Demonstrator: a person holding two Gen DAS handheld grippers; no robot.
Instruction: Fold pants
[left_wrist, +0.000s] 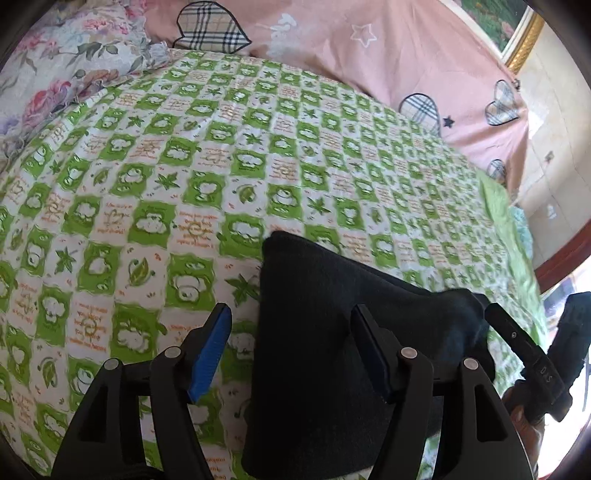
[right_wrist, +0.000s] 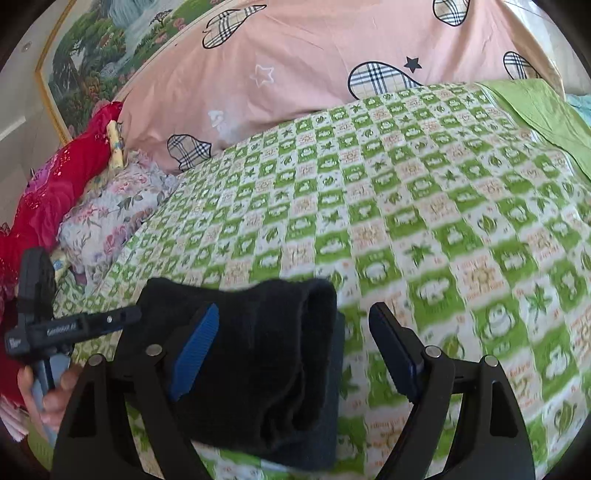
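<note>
Left gripper (left_wrist: 291, 347): my jaws stand wide; the pads do not press on the cloth, which lies partly between them.
Right gripper (right_wrist: 295, 347): my jaws stand wide, spread either side of the cloth, not clamped.
Pants (left_wrist: 332, 332): black, soft knit, folded into a compact thick bundle; layered folded edges show in the right wrist view.
Location: the pants lie on the bed sheet (left_wrist: 221, 166), directly under both grippers.
Surface: green-and-white checked sheet with leaf prints.
Room: pink quilt (right_wrist: 314, 55) with plaid hearts behind; floral pillow (right_wrist: 110, 214) and red cloth (right_wrist: 55, 192) beside; framed landscape painting (right_wrist: 110, 48) on the wall.
Long axis: runs away from me toward the quilt.
</note>
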